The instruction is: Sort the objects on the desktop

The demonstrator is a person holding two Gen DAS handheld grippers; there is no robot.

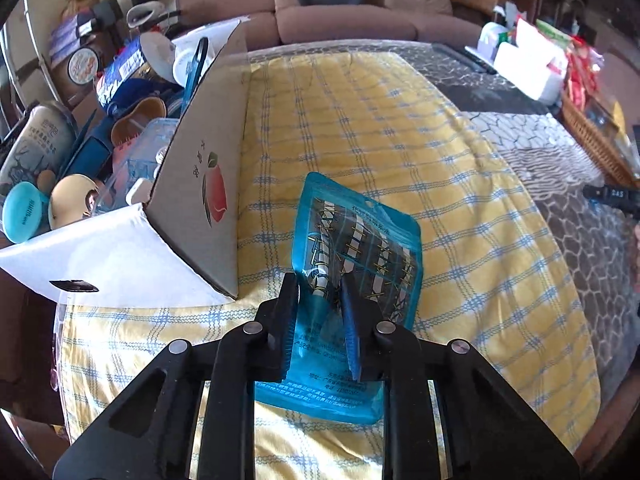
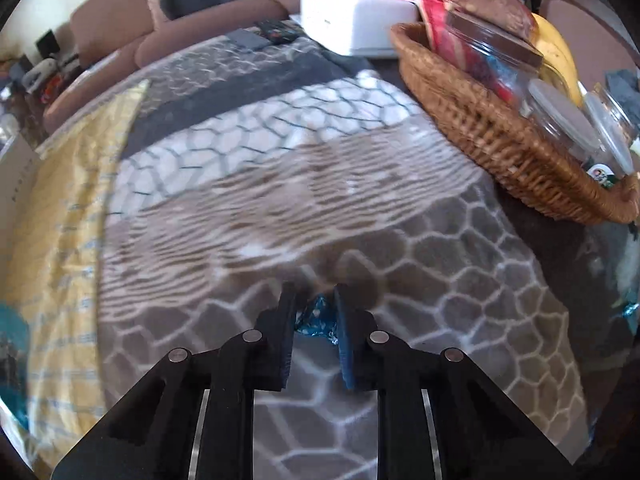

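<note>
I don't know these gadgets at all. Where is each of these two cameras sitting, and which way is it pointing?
Left wrist: rides on the left gripper, looking forward across the yellow checked cloth to the sofa; its fingers pinch a blue pouch, cardboard box on its left.
Right wrist: rides on the right gripper, looking over a grey patterned blanket toward a wicker basket; something small and blue sits between its fingers.
Shared: sofa, yellow cloth, blanket, basket.
</note>
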